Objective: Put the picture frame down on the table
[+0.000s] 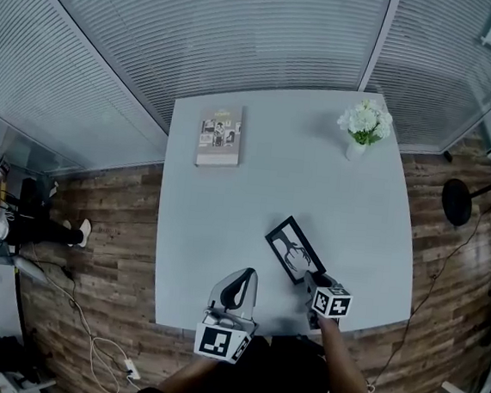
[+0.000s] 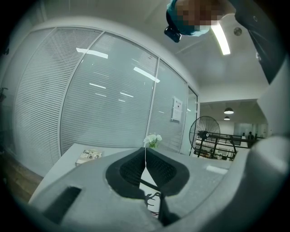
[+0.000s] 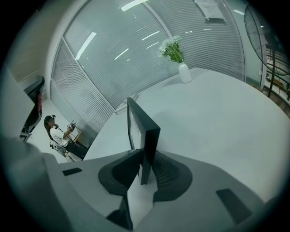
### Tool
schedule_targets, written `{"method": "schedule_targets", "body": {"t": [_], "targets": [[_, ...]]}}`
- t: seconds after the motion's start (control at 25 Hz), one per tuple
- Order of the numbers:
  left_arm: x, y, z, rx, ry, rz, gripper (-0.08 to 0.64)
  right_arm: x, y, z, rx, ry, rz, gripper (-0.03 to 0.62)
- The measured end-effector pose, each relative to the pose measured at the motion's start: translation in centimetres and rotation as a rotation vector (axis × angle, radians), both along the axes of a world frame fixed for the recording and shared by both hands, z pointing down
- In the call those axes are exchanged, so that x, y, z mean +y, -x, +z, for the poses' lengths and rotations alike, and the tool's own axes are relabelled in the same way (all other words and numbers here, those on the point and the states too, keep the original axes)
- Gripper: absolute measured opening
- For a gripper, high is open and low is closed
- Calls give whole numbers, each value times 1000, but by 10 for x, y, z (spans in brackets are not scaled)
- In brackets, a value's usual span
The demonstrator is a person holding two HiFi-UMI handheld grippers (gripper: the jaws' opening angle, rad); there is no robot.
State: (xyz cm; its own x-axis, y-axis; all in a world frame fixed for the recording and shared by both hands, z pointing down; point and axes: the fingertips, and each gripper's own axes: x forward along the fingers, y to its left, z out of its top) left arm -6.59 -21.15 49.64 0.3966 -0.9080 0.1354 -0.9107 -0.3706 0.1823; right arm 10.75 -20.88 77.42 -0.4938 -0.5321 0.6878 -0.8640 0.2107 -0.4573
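Clamping picture frame (image 1: 295,250), right gripper (image 1: 312,281) at grey table (image 1: 225,224), left gripper (image 1: 240,277) closed, blinds (image 1: 202,23) behind

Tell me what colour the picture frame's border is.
Black. The picture frame shows it best in the head view.

No legible text or labels anywhere

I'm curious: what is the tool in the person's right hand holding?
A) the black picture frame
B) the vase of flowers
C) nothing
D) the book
A: the right gripper has its jaws closed on the edge of the black picture frame, while the book and vase of flowers sit farther off on the table.
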Motion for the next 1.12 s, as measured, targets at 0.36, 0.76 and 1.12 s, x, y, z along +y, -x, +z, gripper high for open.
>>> {"method": "schedule_targets", "body": {"t": [0.36,0.76,1.12], "targets": [[-5,-5,3,-3,14,17,18,-18,-9,12,20,24,20,98],[-9,-3,5,-4,24,10,18,-26,-18,27,44,61,27,137],[-10,-6,6,-2,27,15,18,-30,-29,41,107,95,37,184]]}}
